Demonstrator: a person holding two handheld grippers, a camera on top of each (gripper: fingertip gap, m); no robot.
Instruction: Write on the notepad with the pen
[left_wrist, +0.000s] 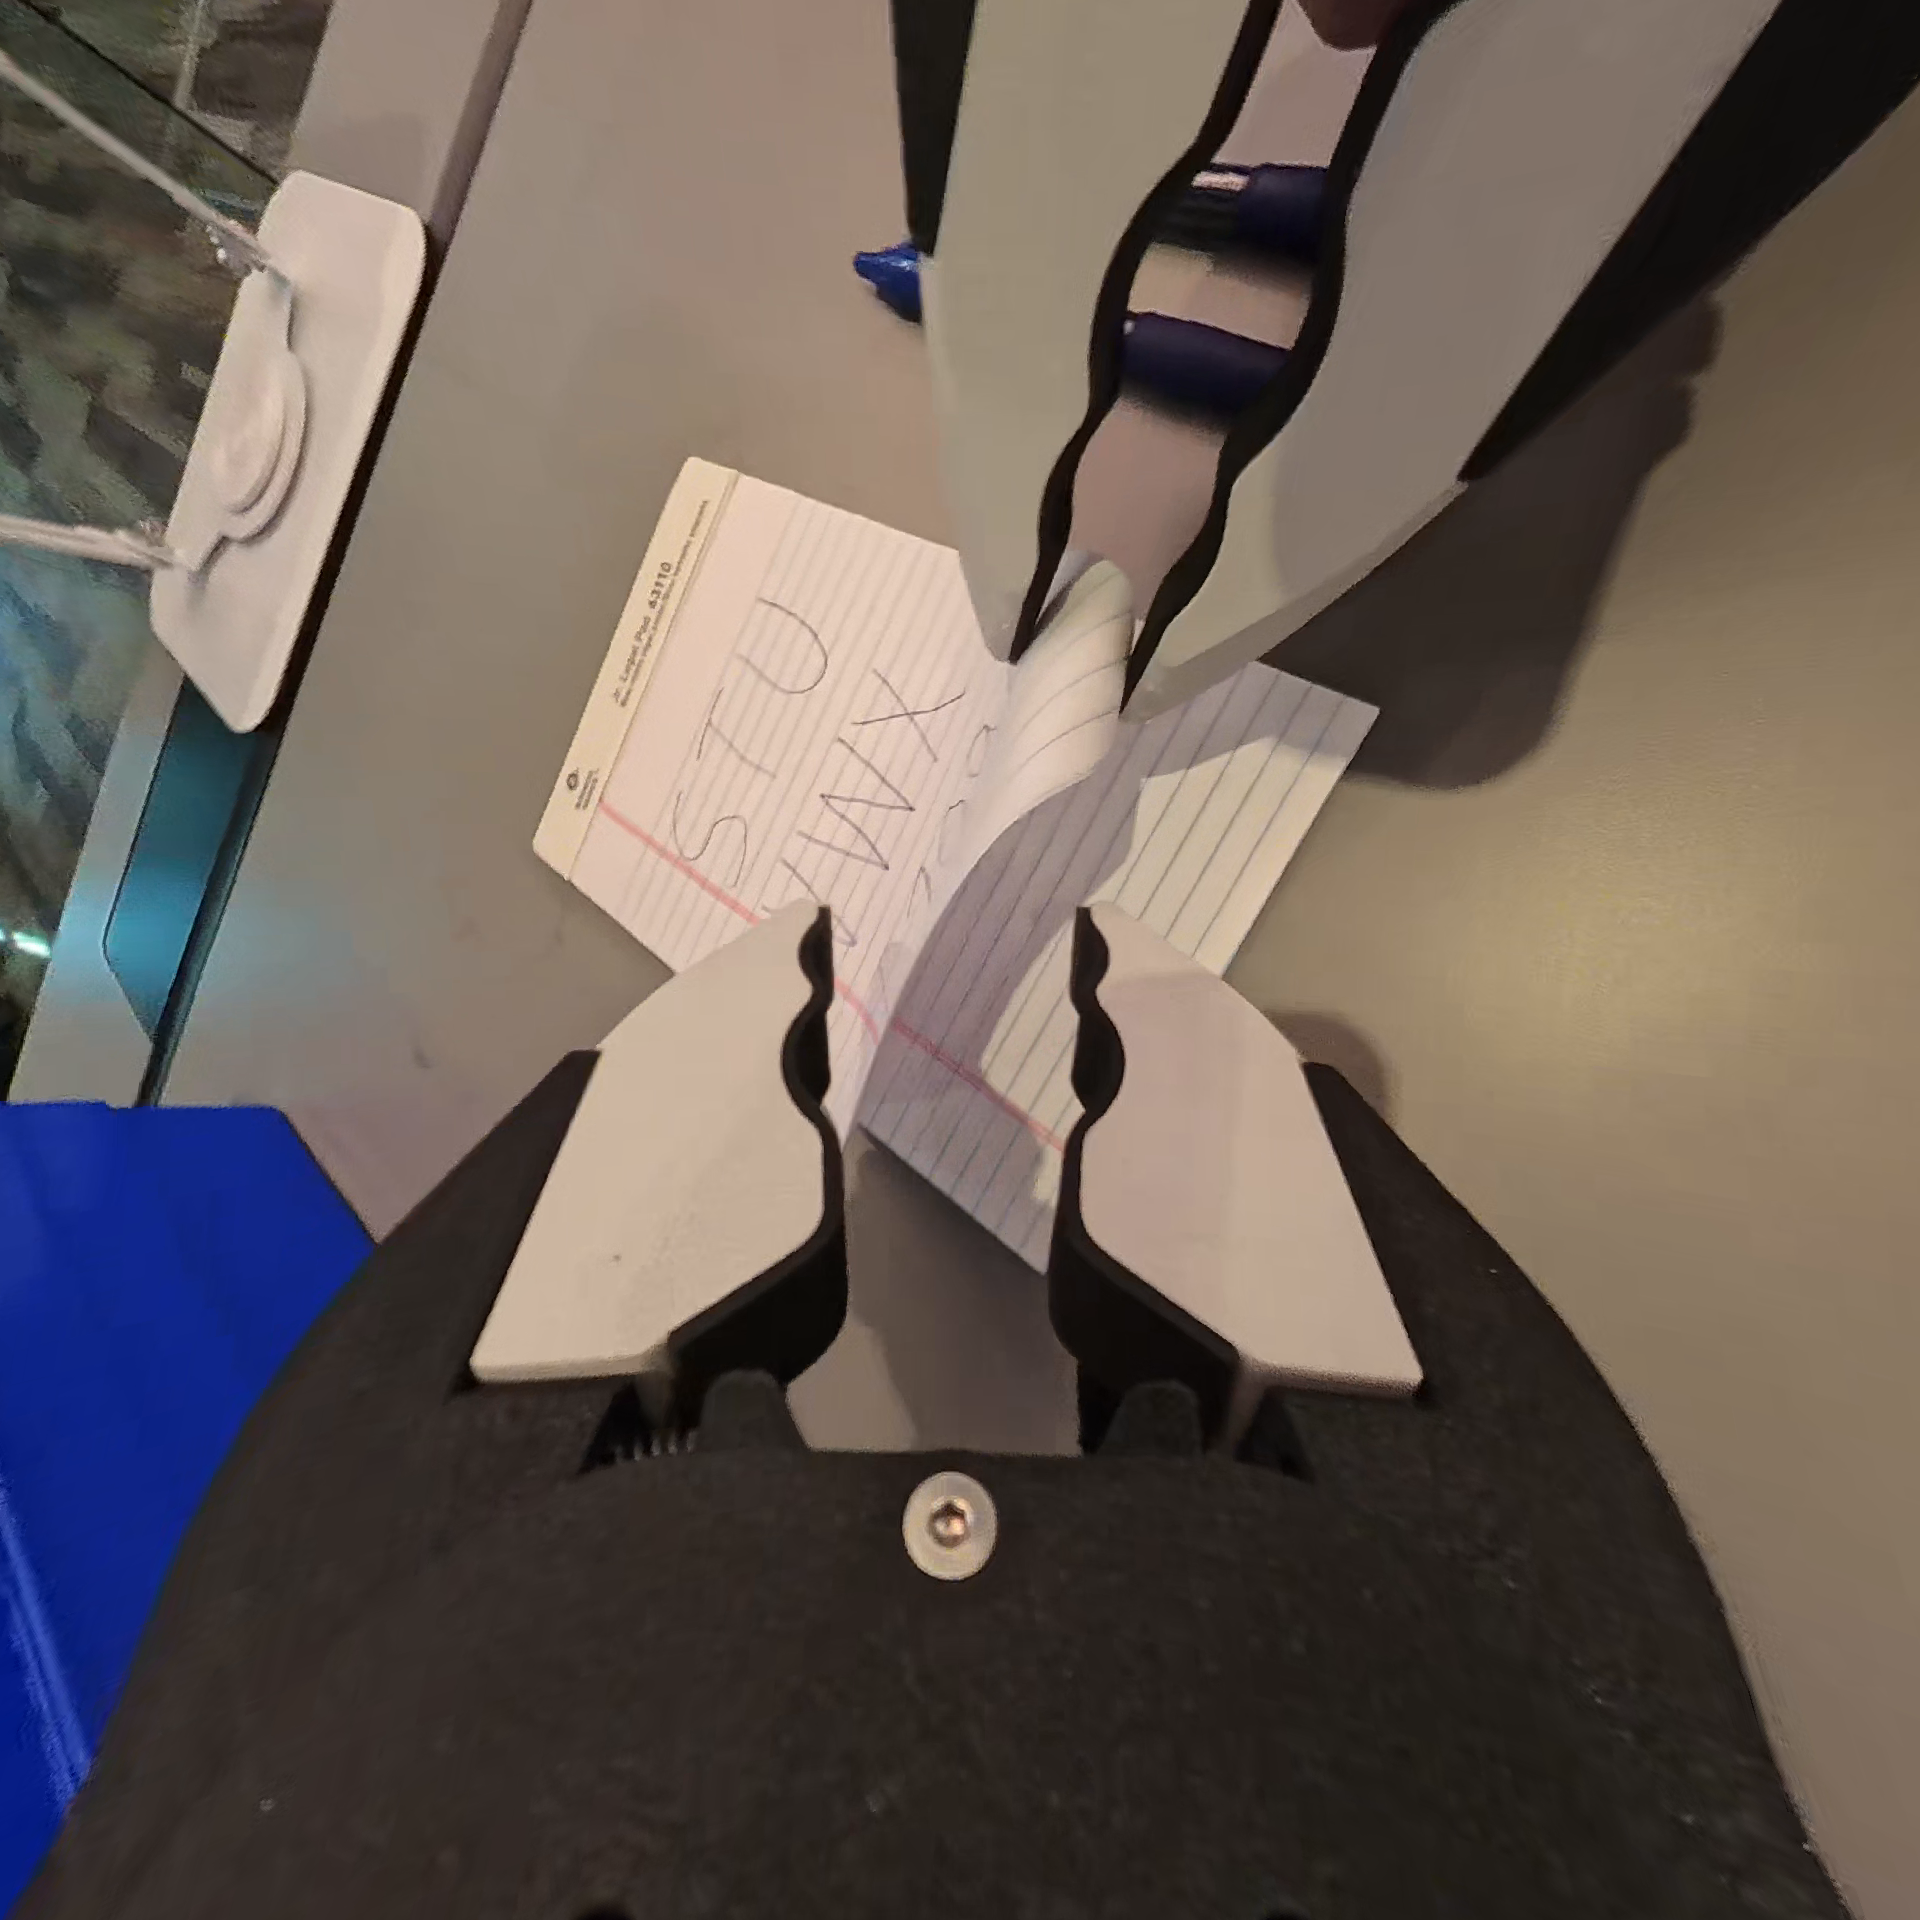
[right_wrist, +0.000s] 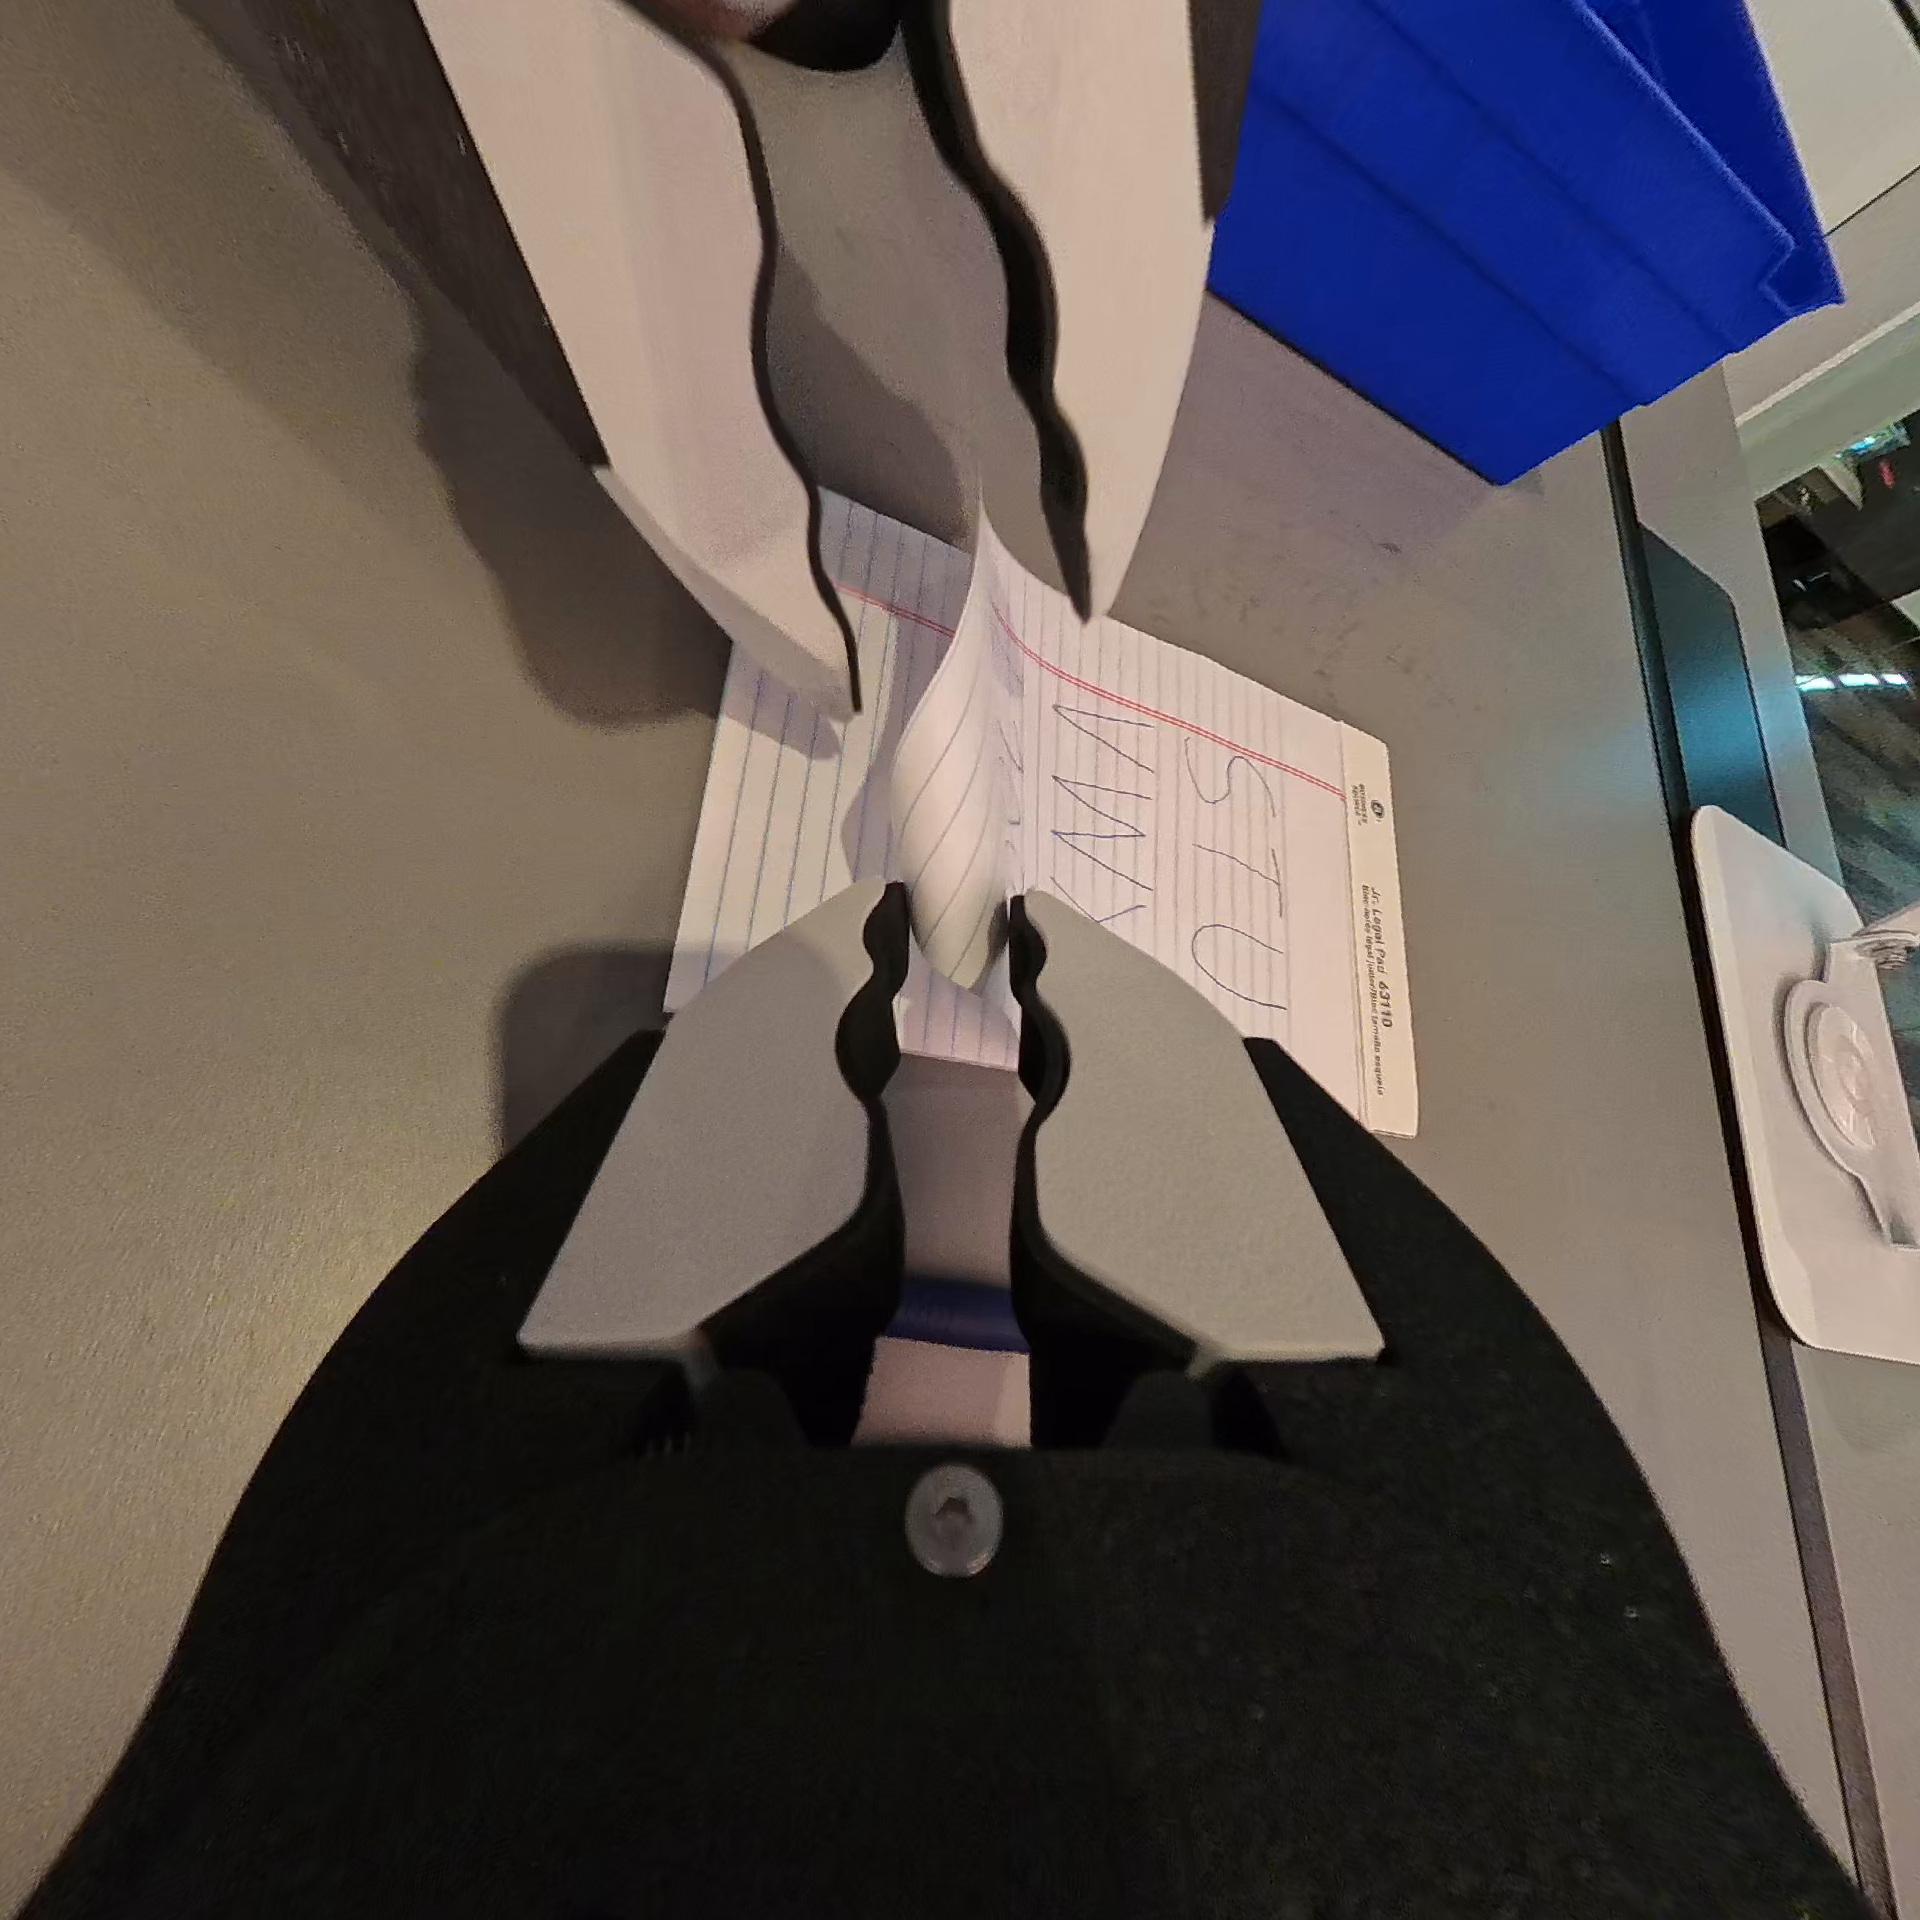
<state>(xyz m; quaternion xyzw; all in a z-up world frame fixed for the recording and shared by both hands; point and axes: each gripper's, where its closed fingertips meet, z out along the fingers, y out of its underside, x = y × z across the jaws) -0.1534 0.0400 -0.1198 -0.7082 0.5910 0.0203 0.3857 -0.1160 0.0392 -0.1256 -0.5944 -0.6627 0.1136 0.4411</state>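
Observation:
A white lined notepad (left_wrist: 727, 727) lies on the grey table, with handwriting on its top page; it also shows in the right wrist view (right_wrist: 1226, 852). My right gripper (right_wrist: 953, 902) is shut on the curled corner of the top sheet (right_wrist: 951, 810) and holds it lifted off the pad. In the left wrist view it (left_wrist: 1075, 670) hangs over the pad's far side. My left gripper (left_wrist: 953, 920) is open and empty just above the pad's near edge, with the raised sheet (left_wrist: 1070, 717) ahead of it. A blue pen (left_wrist: 1195, 353) lies on the table beyond the pad, under the right gripper.
A blue plastic bin (left_wrist: 135, 1351) stands beside my left gripper and also shows in the right wrist view (right_wrist: 1507, 208). A white flat holder (left_wrist: 281, 447) sits at the table's edge next to a glass panel. Bare grey table surrounds the pad.

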